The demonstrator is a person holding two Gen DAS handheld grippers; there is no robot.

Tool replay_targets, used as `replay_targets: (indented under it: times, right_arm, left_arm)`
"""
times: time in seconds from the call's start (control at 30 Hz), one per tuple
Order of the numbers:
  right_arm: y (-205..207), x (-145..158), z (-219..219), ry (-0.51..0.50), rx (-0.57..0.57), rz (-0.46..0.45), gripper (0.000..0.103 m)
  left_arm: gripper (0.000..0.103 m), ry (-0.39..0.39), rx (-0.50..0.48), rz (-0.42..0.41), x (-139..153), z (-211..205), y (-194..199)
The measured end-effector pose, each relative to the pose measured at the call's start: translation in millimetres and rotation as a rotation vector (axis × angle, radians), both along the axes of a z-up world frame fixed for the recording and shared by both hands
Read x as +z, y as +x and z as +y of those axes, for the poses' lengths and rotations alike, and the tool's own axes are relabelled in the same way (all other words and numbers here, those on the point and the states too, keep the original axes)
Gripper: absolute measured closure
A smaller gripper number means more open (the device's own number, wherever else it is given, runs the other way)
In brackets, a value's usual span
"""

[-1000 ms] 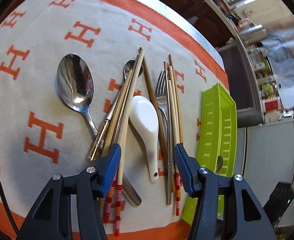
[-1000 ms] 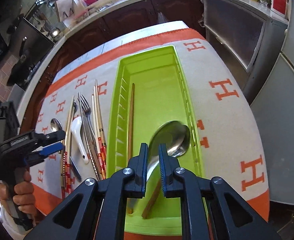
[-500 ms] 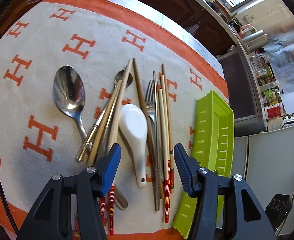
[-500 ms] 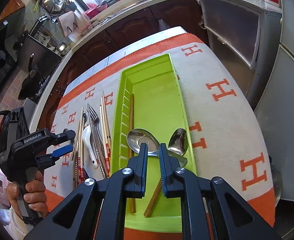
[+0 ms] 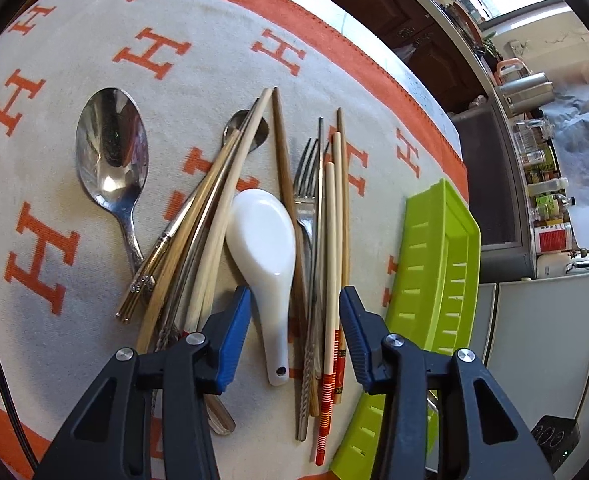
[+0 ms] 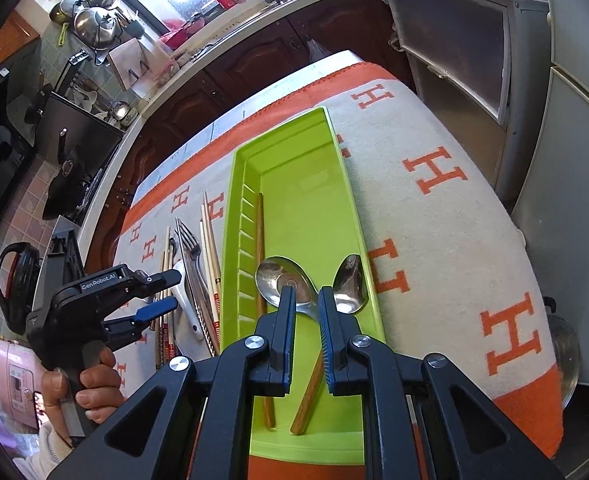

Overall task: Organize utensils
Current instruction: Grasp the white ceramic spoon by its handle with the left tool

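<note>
At the bottom of the left wrist view, the left gripper (image 5: 295, 330) has just been narrowing its still-open jaws astride the white ceramic spoon (image 5: 268, 254), whose handle lies between them untouched. In the right wrist view the right gripper (image 6: 307, 312) sits nearly shut over the green tray (image 6: 350, 216), apparently empty, with two metal spoons (image 6: 284, 284) just beyond its tips. Chopsticks (image 5: 214, 216) and a fork (image 5: 306, 184) crowd the white spoon, so closing here could pinch or drag a neighbour.
</note>
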State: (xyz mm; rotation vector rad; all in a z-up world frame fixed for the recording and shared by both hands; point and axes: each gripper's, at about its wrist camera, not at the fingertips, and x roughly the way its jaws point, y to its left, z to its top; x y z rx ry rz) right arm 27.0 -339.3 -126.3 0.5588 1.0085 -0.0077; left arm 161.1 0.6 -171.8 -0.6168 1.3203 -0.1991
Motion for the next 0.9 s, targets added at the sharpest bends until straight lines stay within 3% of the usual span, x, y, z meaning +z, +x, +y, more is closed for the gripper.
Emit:
replay_targets:
  times: [0.23,0.27,0.33,0.4,0.53,0.67,0.83,0.9]
  right_arm:
    - [-1,-4,1,0.010,-0.006,0.006,0.091]
    - [0,-5,1,0.011,-0.005,0.009,0.091]
    - [0,-8,3,0.009,-0.004,0.016,0.091]
    - [0,-10,4,0.006,-0.003,0.023,0.091]
    - [1,-11,5,-0.006,-0.006,0.029,0.091]
    - [2,-13,7,-0.014,-0.009,0.037,0.091]
    - [4,-14,10,-0.034,-0.004,0.041,0.091]
    - [5,-15,12,-0.034,-0.001,0.042,0.091]
  left_arm:
    - [0.062,-0.017,0.048,-0.056,-9,5,0]
    - [0.064,-0.014,0.056,-0.068,-9,4,0]
    - [0.080,-0.025,0.068,-0.080,-12,5,2]
    - [0.082,-0.080,0.096,-0.081,-18,9,4]
    - [0.085,-0.072,0.116,-0.103,-19,13,5]
    - [0.087,0.020,0.100,-0.135,-10,9,4]
    - [0.093,0.221,0.022,-0.180,7,-11,2]
    - [0.096,0.227,-0.020,-0.177,7,-17,4]
